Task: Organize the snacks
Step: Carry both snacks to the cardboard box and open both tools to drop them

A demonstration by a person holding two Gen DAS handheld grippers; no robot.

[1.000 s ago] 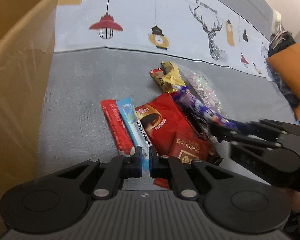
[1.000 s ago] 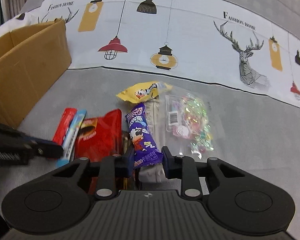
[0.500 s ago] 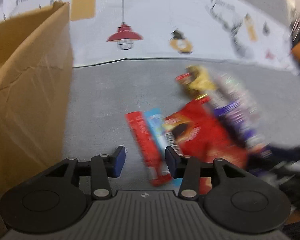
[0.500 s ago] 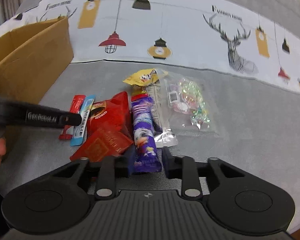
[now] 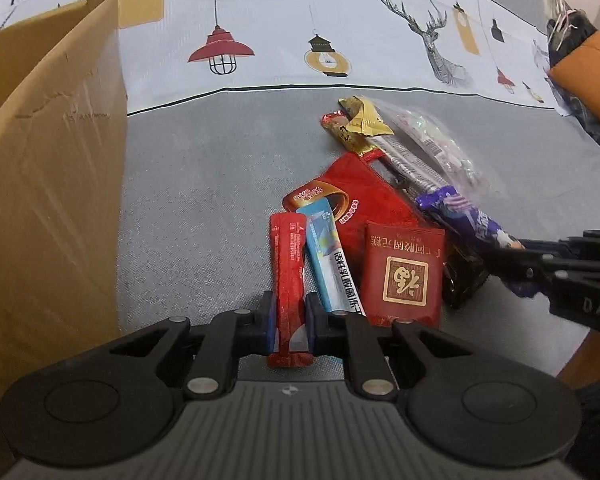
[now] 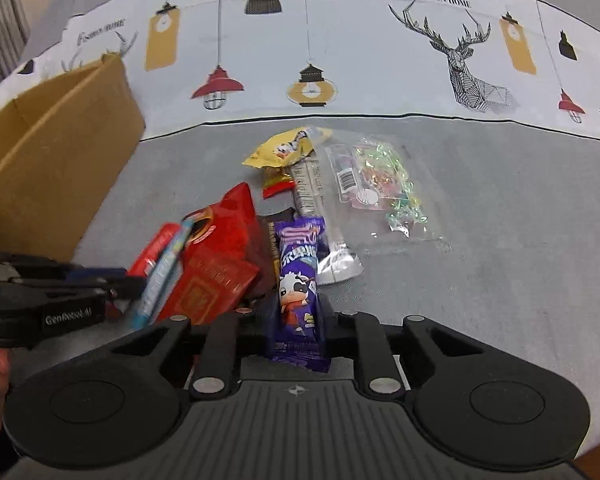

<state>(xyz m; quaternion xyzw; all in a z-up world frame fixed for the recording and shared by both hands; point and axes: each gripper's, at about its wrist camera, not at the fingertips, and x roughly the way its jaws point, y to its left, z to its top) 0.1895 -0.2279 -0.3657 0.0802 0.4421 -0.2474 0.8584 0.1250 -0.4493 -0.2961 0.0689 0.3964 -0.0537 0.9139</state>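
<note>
A pile of snacks lies on the grey cloth. My left gripper (image 5: 287, 322) is shut on the near end of a red stick packet (image 5: 287, 276), which still rests beside a blue stick packet (image 5: 332, 264) and a dark red sachet (image 5: 404, 276). My right gripper (image 6: 296, 320) is shut on a purple snack bar (image 6: 298, 280) with a cartoon cow. A large red pouch (image 6: 228, 220), a yellow packet (image 6: 284, 146), a grey stick (image 6: 312, 196) and a clear bag of candy (image 6: 376, 184) lie beyond. The left gripper shows in the right wrist view (image 6: 112, 280).
A cardboard box (image 5: 40, 180) stands at the left, close to the left gripper; it also shows in the right wrist view (image 6: 56, 160). A printed cloth with lamps and deer (image 6: 340, 60) rises behind. An orange object (image 5: 588, 76) sits far right.
My left gripper opened, moved left over the red stick packet and closed on its near end. My right gripper stays shut on the purple bar and has drawn it slightly nearer.
</note>
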